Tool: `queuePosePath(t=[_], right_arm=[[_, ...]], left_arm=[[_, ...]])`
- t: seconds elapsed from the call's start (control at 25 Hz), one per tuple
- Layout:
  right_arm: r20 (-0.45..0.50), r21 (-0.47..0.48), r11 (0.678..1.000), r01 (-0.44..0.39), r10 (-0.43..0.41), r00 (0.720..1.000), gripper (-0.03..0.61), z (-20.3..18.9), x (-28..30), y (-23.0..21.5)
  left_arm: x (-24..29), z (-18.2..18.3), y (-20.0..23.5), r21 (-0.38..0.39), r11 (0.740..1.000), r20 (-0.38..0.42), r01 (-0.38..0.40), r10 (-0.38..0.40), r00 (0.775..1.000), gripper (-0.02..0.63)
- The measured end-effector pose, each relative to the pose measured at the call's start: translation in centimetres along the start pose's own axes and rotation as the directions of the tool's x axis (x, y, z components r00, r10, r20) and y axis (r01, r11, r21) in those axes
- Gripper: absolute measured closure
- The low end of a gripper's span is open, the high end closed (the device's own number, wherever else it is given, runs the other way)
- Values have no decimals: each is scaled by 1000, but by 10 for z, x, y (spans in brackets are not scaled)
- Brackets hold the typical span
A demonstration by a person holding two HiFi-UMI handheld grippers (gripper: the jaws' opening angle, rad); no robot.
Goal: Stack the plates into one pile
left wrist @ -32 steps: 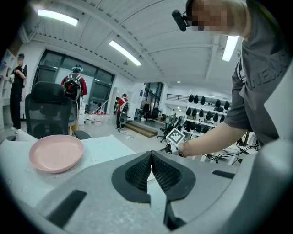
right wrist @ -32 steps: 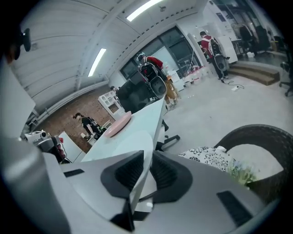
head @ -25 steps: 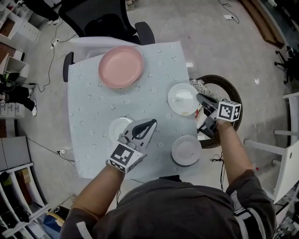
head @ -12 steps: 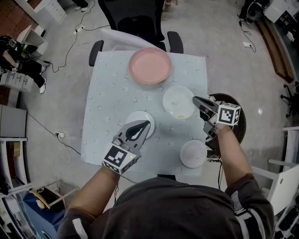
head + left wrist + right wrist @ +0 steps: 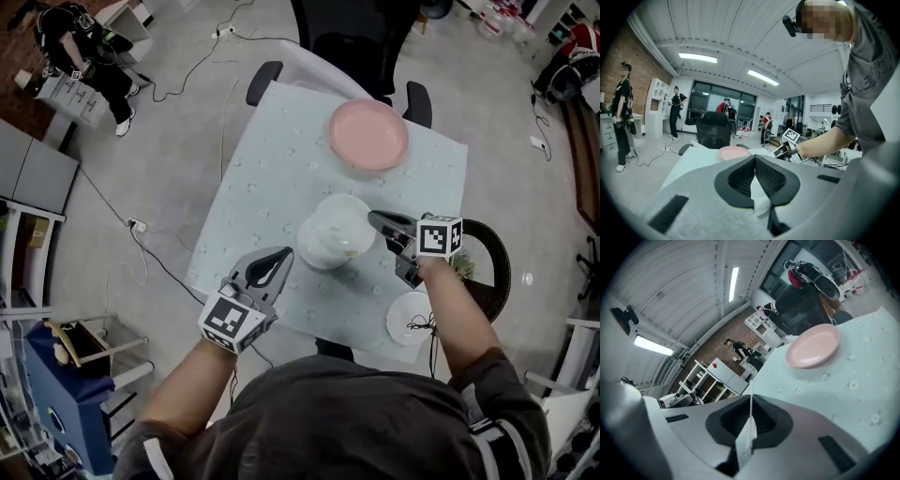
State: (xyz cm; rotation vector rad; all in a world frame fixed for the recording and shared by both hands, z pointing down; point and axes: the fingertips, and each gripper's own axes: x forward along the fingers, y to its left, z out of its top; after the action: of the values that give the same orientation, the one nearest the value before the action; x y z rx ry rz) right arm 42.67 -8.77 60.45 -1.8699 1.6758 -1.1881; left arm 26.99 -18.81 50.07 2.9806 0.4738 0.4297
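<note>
Two white plates meet and overlap over the middle of the table (image 5: 272, 159). My left gripper (image 5: 284, 255) is shut on the rim of the nearer white plate (image 5: 317, 247); that rim shows between its jaws (image 5: 760, 199). My right gripper (image 5: 373, 220) is shut on the farther white plate (image 5: 345, 216), which I see edge-on (image 5: 749, 427) in the right gripper view. A bigger pink plate (image 5: 368, 134) (image 5: 813, 347) (image 5: 733, 152) lies at the table's far side. A third white plate (image 5: 412, 319) rests on the near right corner. Which held plate is on top I cannot tell.
A black office chair (image 5: 352, 42) stands behind the table. A dark round stool (image 5: 489, 267) sits right of the table, close to my right arm. Cables run over the floor at the left. Several people stand at the far end of the room (image 5: 675, 110).
Both grippers have carried their white plates inward across the table. The plates were apart and now overlap at the middle. The head view has swung, so the table sits further right.
</note>
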Motion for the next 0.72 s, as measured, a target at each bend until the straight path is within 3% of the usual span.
queuePosePath(t=[0.36,0.48,0.64,0.72], right_arm=[[-127,32,999,25,-21,992,574,-50,44,-13],[-167,-68,990,120,-130,977,566,-60,48,-31],[-181,-254,942,220,-270,946,530,-67,57,-45],[-188,-318,920,230,-299,936,464,-69,62,-44]], left_arm=[[-40,-26,11,-44,996,-7,-77,77,997,609],[-47,-32,11,-56,995,-11,-87,87,996,609],[-54,-40,11,-70,992,-10,-100,100,995,609],[-56,-41,11,-74,992,-7,-103,103,995,609]])
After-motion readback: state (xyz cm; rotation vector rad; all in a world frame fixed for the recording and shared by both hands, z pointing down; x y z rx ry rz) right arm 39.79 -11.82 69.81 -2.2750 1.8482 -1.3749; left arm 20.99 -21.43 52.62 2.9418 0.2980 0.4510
